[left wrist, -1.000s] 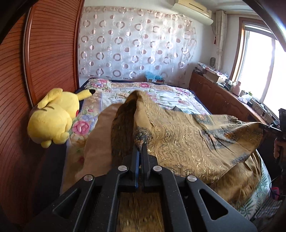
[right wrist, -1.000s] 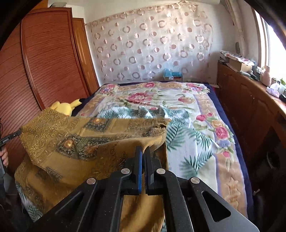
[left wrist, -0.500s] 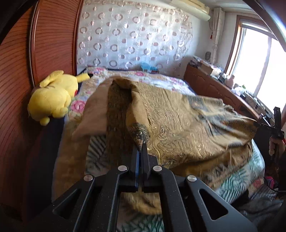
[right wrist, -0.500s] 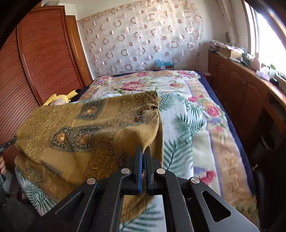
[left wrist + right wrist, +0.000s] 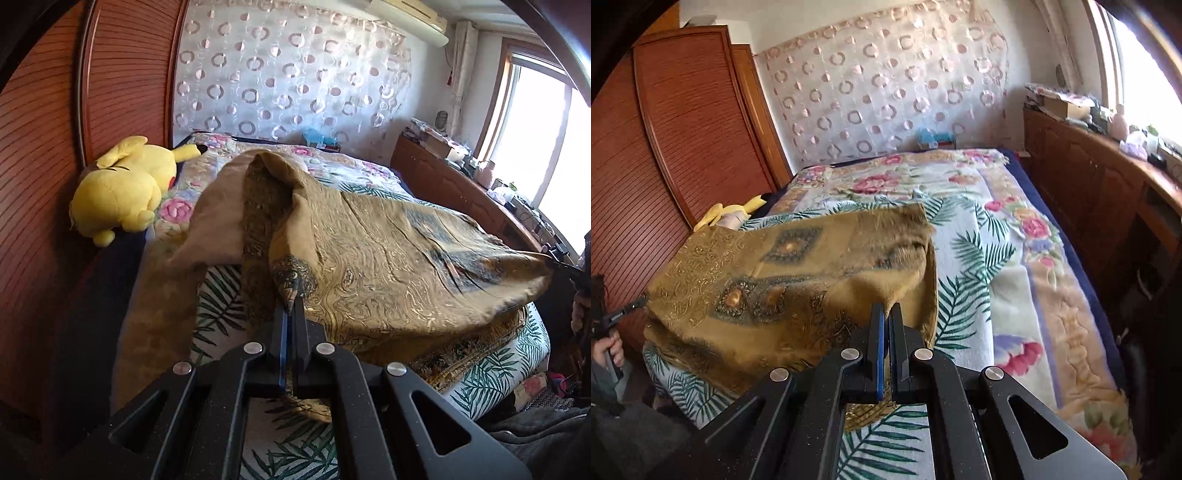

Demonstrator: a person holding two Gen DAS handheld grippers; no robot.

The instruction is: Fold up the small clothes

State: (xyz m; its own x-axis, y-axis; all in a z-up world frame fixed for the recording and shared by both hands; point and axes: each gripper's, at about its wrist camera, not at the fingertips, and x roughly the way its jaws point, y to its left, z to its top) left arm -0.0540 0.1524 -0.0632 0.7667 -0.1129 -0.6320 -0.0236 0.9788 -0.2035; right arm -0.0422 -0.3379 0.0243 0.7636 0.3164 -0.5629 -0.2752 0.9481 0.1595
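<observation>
Lower now than a second ago, the golden cloth (image 5: 388,258) sinks onto the bed (image 5: 1015,258), filling the middle of both views. Left gripper (image 5: 291,306) and right gripper (image 5: 886,314) each pinch a near corner. Laying it down looks nearly done; smoothing comes next.

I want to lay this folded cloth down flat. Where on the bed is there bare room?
Free: the floral bedspread between the gold cloth and the wooden cabinets, and the stretch toward the curtain. Crowded: the wardrobe side, where the yellow plush toy lies and the cloth spreads.
</observation>
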